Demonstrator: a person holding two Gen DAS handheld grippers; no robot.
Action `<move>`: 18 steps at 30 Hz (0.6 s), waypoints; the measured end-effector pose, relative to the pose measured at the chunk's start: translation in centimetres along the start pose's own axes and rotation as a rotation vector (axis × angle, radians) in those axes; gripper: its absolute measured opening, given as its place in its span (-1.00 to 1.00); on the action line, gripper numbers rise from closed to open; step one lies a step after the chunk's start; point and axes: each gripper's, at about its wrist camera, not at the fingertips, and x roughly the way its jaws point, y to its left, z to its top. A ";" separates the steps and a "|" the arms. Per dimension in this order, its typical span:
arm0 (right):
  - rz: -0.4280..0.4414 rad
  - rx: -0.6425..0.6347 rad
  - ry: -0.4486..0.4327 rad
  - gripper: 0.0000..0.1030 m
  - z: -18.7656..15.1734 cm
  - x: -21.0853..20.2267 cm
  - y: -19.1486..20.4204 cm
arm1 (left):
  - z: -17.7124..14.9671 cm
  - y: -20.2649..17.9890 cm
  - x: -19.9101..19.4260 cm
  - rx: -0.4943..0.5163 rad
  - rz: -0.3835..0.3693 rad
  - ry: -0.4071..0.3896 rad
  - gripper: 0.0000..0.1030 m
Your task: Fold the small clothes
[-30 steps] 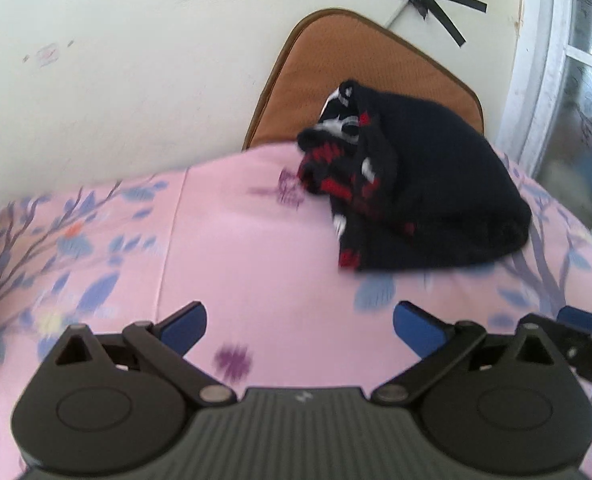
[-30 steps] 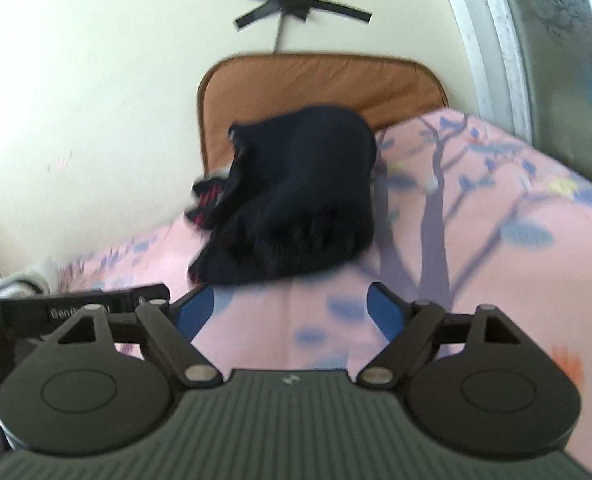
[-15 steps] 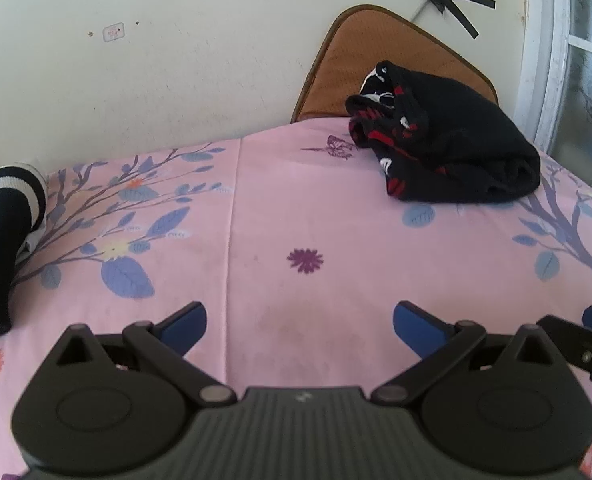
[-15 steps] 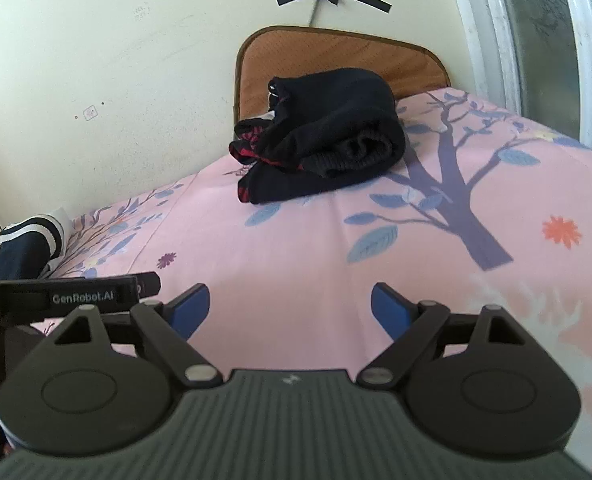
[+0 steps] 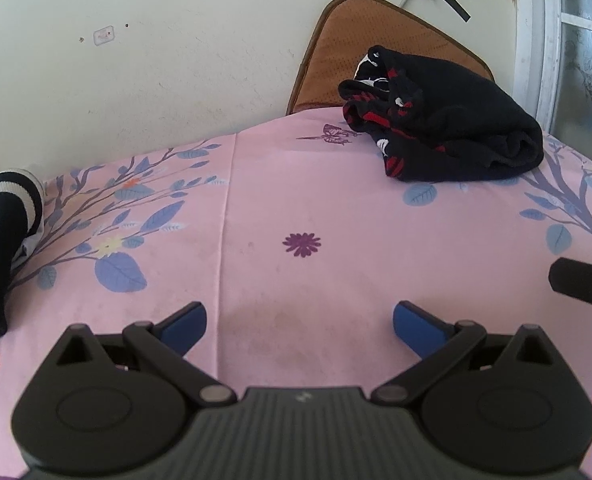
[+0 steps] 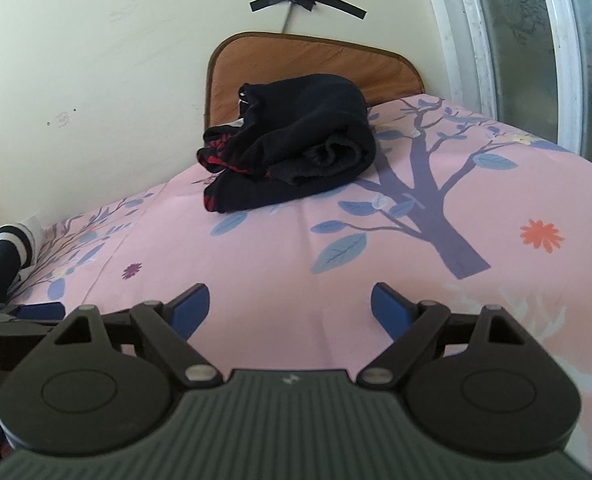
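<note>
A folded black garment with red and white markings (image 5: 448, 136) lies at the far end of the pink floral sheet (image 5: 296, 208); it also shows in the right wrist view (image 6: 292, 160). A dark navy garment with white stripes (image 5: 0, 240) lies at the left edge, also seen in the right wrist view (image 6: 0, 256). My left gripper (image 5: 299, 320) is open and empty, low over the sheet, well short of the black garment. My right gripper (image 6: 290, 304) is open and empty, also short of it.
A brown cushion (image 5: 376, 44) leans on the cream wall behind the black garment. A white window frame (image 6: 516, 40) runs along the right. Part of the right gripper (image 5: 584, 284) shows at the left view's right edge.
Both grippers have drawn back from the black garment, which now looks smaller and farther. The navy striped garment has come into view at the left.
</note>
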 end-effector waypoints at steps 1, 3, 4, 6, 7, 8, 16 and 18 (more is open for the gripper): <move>-0.005 -0.003 -0.002 0.75 0.1 0.1 0.0 | 0.0 0.1 0.0 -0.004 -0.002 0.000 0.99; -0.032 -0.014 -0.004 0.78 0.2 0.3 0.2 | -0.1 0.4 0.0 -0.019 -0.012 0.003 0.99; -0.051 -0.019 -0.003 0.82 0.3 0.5 0.4 | -0.1 0.6 -0.1 -0.028 -0.015 0.001 0.99; -0.108 -0.040 -0.002 0.88 0.3 0.8 0.9 | -0.3 1.2 -0.5 -0.062 -0.011 -0.020 0.99; -0.150 -0.064 0.000 0.88 0.3 1.0 1.4 | -0.4 1.5 -0.7 -0.081 -0.008 -0.033 0.99; -0.191 -0.095 0.004 0.88 0.3 1.2 1.8 | -0.4 1.8 -0.9 -0.100 -0.005 -0.045 0.99; -0.275 -0.212 0.044 0.89 0.0 1.7 3.0 | -0.6 3.1 -0.9 -0.174 -0.005 -0.047 0.99; -0.275 -0.211 0.046 0.89 0.0 1.7 3.1 | -0.6 3.2 -0.9 -0.179 -0.006 -0.042 0.99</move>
